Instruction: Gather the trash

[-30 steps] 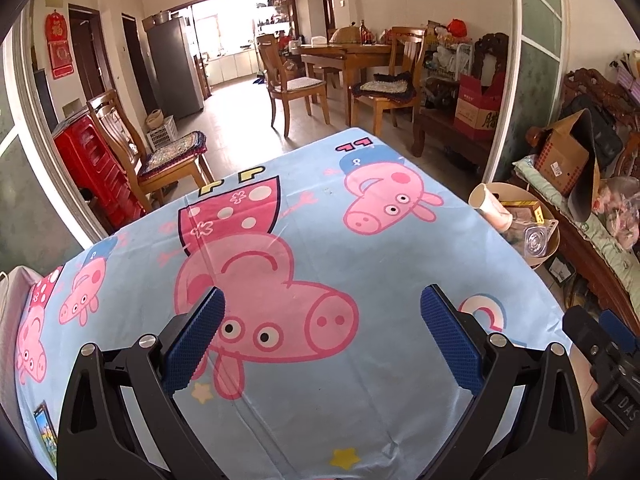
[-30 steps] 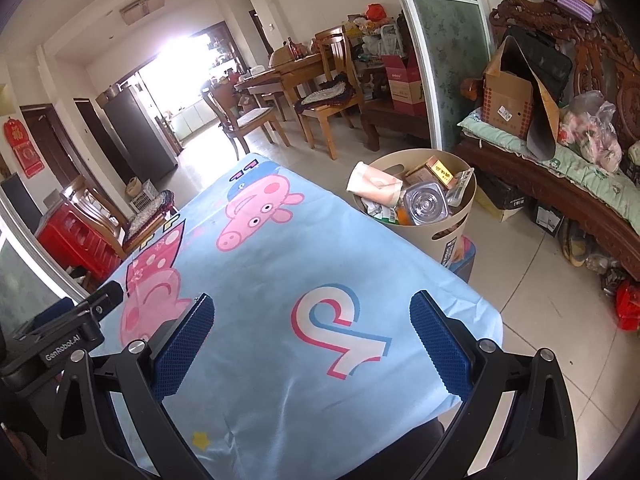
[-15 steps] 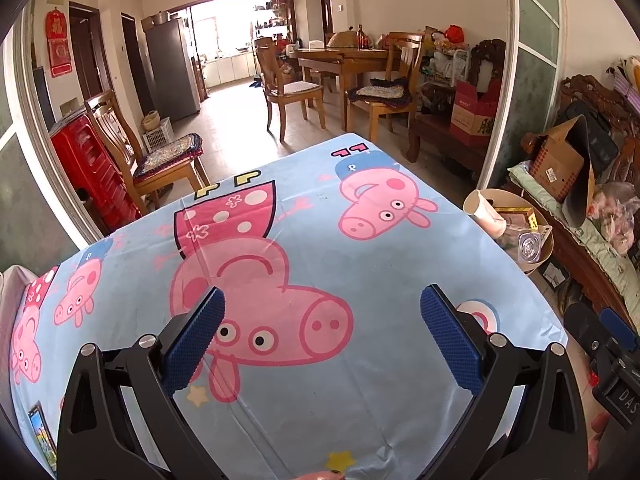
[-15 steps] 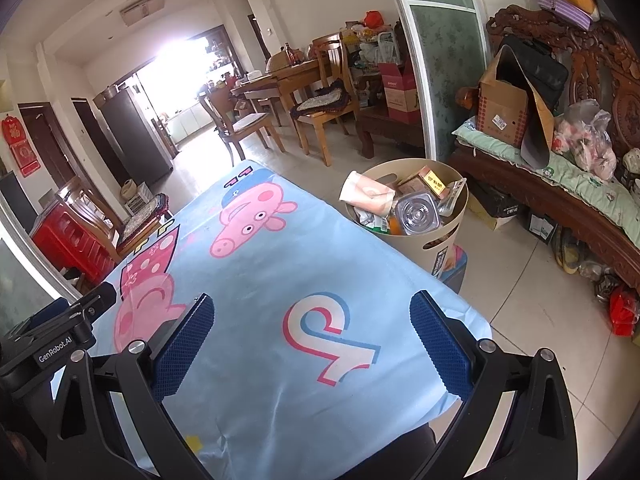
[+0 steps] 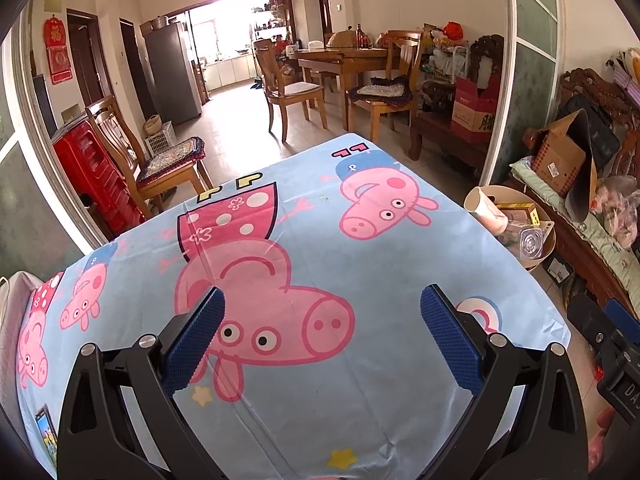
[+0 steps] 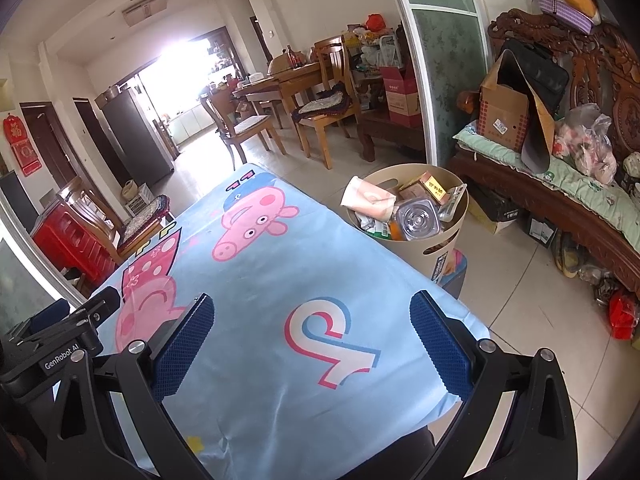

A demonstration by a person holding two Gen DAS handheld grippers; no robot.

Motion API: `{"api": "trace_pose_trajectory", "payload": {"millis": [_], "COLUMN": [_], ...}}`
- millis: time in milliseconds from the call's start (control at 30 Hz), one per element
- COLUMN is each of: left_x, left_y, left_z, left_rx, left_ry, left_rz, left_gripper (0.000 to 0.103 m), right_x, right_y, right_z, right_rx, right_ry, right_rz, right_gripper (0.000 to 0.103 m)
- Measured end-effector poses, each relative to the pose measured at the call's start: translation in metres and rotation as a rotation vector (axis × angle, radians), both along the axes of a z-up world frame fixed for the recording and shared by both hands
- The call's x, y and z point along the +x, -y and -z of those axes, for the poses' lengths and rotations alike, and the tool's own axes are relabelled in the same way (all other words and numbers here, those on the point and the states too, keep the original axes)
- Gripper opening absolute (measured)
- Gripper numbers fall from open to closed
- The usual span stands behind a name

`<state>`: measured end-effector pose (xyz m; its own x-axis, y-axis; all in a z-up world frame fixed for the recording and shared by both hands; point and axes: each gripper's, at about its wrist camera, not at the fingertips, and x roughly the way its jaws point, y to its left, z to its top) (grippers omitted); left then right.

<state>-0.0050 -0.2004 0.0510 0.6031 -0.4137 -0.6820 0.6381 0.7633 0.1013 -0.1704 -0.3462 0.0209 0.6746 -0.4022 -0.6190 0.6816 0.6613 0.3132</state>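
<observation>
A beige round trash bin [image 6: 436,256] stands on the floor off the table's far right corner, full of trash: a paper cup [image 6: 368,200], a clear plastic bottle [image 6: 418,220] and small boxes. It also shows in the left wrist view [image 5: 548,246]. My left gripper [image 5: 322,312] is open and empty above the blue cartoon-pig tablecloth [image 5: 304,264]. My right gripper [image 6: 312,320] is open and empty above the cloth's near right part [image 6: 280,280]. No trash shows on the cloth.
A wooden bench [image 6: 560,216] with a cardboard box [image 6: 504,120] and bags runs along the right wall. Wooden chairs [image 5: 152,160] and a dining table [image 5: 344,60] stand beyond the table. A red plastic cabinet [image 5: 92,176] is at the left.
Both grippers have drawn back and risen a little, so the table and the bin look slightly farther away. Both stay open and empty.
</observation>
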Motion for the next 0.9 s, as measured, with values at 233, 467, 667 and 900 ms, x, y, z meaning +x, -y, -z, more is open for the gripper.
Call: {"api": "trace_pose_trajectory", "payload": {"millis": [233, 467, 667, 900], "left_x": [-0.001, 0.0, -0.002, -0.003], "left_y": [0.003, 0.003, 0.003, 0.003], "left_z": [0.002, 0.007, 0.009, 0.01], "left_rx": [0.015, 0.03, 0.035, 0.038], "left_ry": [-0.009, -0.025, -0.032, -0.034], "left_rz": [0.006, 0.009, 0.015, 0.018], "left_gripper": [0.097, 0.097, 0.097, 0.097], "right_x": [0.0, 0.003, 0.004, 0.004], "right_y": [0.0, -0.001, -0.002, -0.002], "right_z": [0.0, 0.0, 0.002, 0.005], "right_rx": [0.003, 0.005, 0.011, 0.018], "right_ry": [0.0, -0.002, -0.005, -0.007], "right_rz": [0.001, -0.007, -0.013, -0.018], "right_gripper": [0.095, 0.095, 0.095, 0.095]}}
